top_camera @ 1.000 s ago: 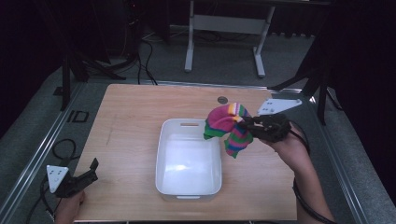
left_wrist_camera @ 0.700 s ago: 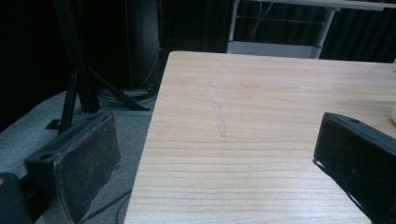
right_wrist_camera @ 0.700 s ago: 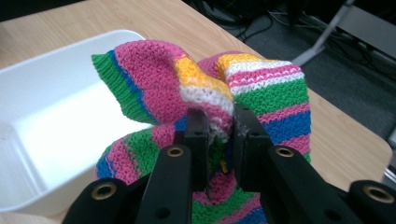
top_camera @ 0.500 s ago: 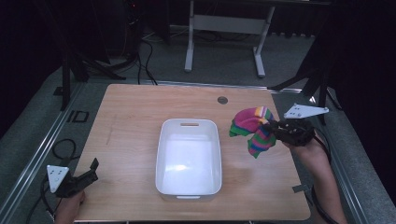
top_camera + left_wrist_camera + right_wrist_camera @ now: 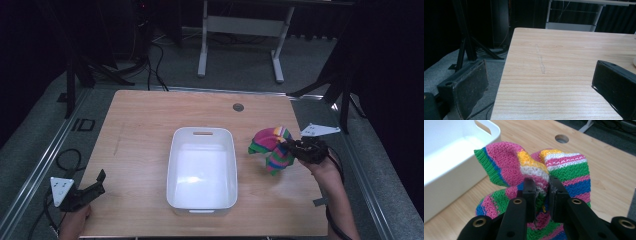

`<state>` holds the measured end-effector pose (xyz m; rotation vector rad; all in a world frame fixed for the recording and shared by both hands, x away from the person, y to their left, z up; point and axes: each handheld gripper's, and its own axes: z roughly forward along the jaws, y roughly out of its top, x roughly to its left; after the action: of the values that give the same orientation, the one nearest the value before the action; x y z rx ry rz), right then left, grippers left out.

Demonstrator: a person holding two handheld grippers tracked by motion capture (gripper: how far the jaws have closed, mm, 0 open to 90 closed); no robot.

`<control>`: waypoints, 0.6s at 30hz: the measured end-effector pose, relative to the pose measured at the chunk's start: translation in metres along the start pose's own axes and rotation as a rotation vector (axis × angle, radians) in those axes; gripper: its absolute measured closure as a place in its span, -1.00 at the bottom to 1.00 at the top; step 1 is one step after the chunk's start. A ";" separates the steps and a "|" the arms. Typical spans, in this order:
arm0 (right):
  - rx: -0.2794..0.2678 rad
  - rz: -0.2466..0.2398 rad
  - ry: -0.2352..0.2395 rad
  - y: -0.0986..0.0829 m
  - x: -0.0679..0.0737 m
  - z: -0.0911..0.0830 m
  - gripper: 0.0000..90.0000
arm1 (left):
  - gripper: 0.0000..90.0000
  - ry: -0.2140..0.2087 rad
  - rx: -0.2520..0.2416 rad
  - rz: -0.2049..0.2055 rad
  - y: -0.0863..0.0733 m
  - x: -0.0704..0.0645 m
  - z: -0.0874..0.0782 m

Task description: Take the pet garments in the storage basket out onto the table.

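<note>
Pinched between my right gripper (image 5: pixel 541 192) jaws is a bunched fold of striped, multicoloured knitted cloth (image 5: pixel 536 170), hanging above the wooden table (image 5: pixel 150 125) just right of the white plastic tub (image 5: pixel 201 172). It looks soft, light and floppy, so I judge a gathered fold grips best. Farther off, my left gripper (image 5: pixel 95 185) waits wide and empty at the table's near left corner.

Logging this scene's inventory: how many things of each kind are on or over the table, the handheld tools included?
White bin: 1
Striped knitted cloth: 1, pinched in the right claw
Claws: 2, counting the open left claw
Total: 4
</note>
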<state>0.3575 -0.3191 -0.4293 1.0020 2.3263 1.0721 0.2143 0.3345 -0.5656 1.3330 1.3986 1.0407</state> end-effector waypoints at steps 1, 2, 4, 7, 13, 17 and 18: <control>0.000 0.000 0.002 -0.002 -0.001 0.003 0.73 | -0.98 0.000 0.000 0.000 0.000 0.000 0.000; 0.002 -0.001 0.003 -0.005 -0.002 0.006 0.73 | -0.98 0.000 0.000 0.000 0.000 0.000 0.000; 0.009 0.009 0.006 -0.011 -0.003 0.014 0.73 | -0.98 0.000 0.000 0.000 0.000 0.000 0.000; 0.018 0.021 0.003 -0.019 -0.004 0.025 0.73 | -0.98 0.001 -0.001 0.001 0.000 0.000 0.000; 0.053 0.048 0.021 -0.033 -0.004 0.049 0.73 | -0.98 0.000 0.003 0.007 0.000 -0.001 0.000; 0.070 0.061 0.034 -0.041 -0.004 0.063 0.73 | -0.98 -0.001 0.003 0.008 0.000 -0.001 0.001; 0.072 0.063 0.037 -0.043 -0.003 0.067 0.73 | -0.98 -0.001 0.003 0.008 0.000 -0.001 0.001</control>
<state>0.3801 -0.3083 -0.5047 1.0979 2.3926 1.0459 0.2150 0.3335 -0.5657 1.3425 1.3956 1.0436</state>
